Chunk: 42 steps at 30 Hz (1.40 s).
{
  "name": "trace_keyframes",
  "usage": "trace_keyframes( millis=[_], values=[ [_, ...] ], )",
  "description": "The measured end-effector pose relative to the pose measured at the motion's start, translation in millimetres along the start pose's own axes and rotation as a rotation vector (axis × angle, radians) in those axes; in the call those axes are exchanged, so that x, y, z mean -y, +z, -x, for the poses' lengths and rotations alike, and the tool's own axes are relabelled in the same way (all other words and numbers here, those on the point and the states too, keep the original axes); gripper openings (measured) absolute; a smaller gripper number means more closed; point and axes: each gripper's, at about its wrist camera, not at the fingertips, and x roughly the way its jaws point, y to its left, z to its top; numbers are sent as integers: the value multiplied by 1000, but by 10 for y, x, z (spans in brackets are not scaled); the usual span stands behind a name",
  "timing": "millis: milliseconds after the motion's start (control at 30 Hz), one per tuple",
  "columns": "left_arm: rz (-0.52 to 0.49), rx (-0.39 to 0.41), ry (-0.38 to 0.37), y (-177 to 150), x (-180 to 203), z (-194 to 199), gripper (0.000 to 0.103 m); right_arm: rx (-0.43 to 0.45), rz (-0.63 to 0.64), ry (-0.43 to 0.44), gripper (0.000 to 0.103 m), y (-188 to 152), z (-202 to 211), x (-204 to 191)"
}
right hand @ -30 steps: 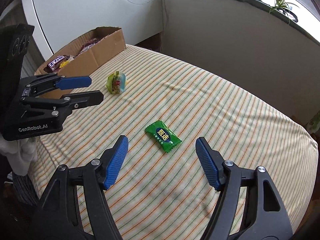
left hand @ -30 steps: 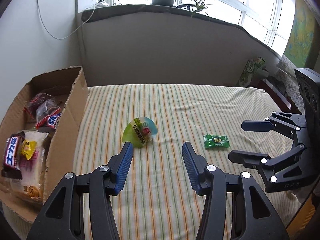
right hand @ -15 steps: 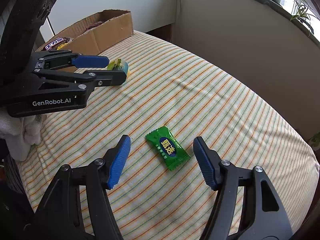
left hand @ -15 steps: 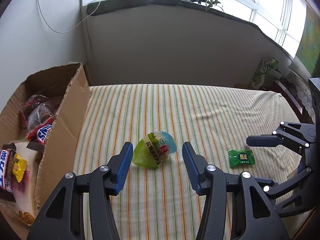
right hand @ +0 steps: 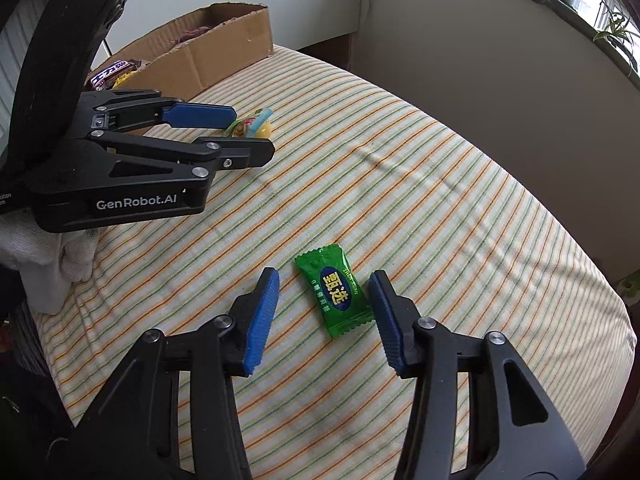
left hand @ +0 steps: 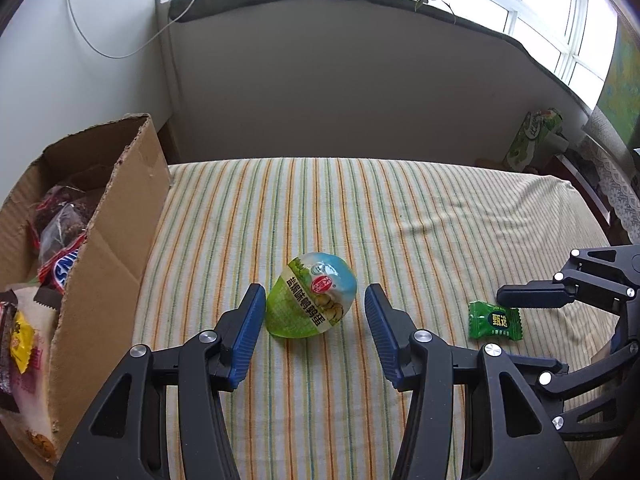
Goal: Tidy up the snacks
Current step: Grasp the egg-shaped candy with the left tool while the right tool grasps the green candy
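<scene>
A green egg-shaped snack pack [left hand: 311,295] with a blue top lies on the striped cloth between the open fingers of my left gripper [left hand: 315,308]; the left pad looks very close to it. A small green candy wrapper [right hand: 335,290] lies between the open fingers of my right gripper [right hand: 324,304], touching neither. The candy also shows in the left wrist view [left hand: 494,321], by the right gripper's fingers [left hand: 536,297]. The egg pack [right hand: 253,125] is partly hidden behind the left gripper [right hand: 240,132] in the right wrist view.
An open cardboard box [left hand: 112,240] with several wrapped snacks stands at the table's left edge; it also shows in the right wrist view [right hand: 224,44]. A grey wall panel [left hand: 340,80] backs the table. A green packet [left hand: 532,136] stands at the far right.
Both grippers moved forward and lower. The egg pack now sits between the left fingers, and the green candy between the right fingers. Both stay open.
</scene>
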Motion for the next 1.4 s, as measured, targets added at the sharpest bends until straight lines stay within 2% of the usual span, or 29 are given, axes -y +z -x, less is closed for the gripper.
trace_keyframes(
  millis=[367, 433, 500, 767, 1000, 1067, 1100, 1133, 1333, 1400],
  values=[
    [38, 0, -39, 25, -32, -20, 50, -7, -11, -16, 42, -22, 18, 22],
    [37, -1, -33, 22, -38, -29, 44, -7, -12, -16, 42, -18, 19, 23],
    [36, 1, -34, 21, -40, -30, 44, -7, -13, -17, 41, -10, 19, 20],
    [30, 5, -32, 14, -7, -23, 43, 0, -43, -15, 26, -50, 62, 62],
    [15, 10, -39, -34, 22, 47, 42, 4, -73, -18, 25, -121, 132, 46],
    [13, 13, -43, -66, 39, 83, 37, 12, -82, -17, 25, -159, 166, 30],
    [11, 11, -46, -87, 38, 103, 27, 17, -90, -17, 25, -178, 188, 30],
    [8, 11, -44, -108, 46, 123, 27, 19, -100, -15, 25, -200, 203, 34],
    [-16, 17, -47, -164, 77, 149, 27, 17, -113, -32, 25, -272, 231, 9],
    [-13, -12, -62, -151, 69, 97, 34, 12, -103, -39, 25, -271, 234, 1]
  ],
)
